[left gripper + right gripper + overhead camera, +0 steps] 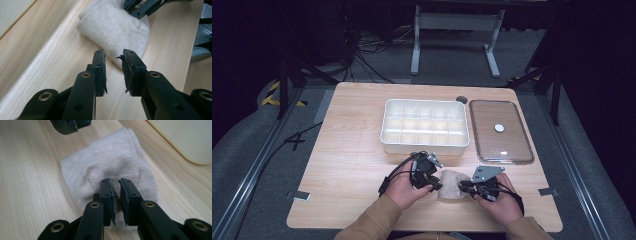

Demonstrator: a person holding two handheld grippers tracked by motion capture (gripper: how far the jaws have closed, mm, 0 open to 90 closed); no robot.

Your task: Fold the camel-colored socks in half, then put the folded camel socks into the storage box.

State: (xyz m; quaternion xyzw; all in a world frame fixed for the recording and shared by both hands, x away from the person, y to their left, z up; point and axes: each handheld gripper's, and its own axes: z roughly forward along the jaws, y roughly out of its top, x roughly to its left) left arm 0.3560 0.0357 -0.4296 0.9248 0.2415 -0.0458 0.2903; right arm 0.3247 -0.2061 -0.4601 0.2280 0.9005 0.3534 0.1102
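A folded beige sock [451, 184] lies on the wooden table near its front edge, between my two grippers. My left gripper [436, 186] is at the sock's left end. In the left gripper view its jaws [113, 53] stand apart with nothing between them, and the sock [115, 27] lies just beyond the tips. My right gripper [464, 187] is at the sock's right end. In the right gripper view its jaws [115, 181] hover over the near edge of the sock [107, 157] with a narrow gap, and no cloth is pinched between the pads.
A white tray [424, 145] with several compartments stands behind the sock at the table's middle. Its clear lid [499, 131] with a white knob lies flat to the right of it. A grommet hole [461, 99] sits by the tray's far right corner.
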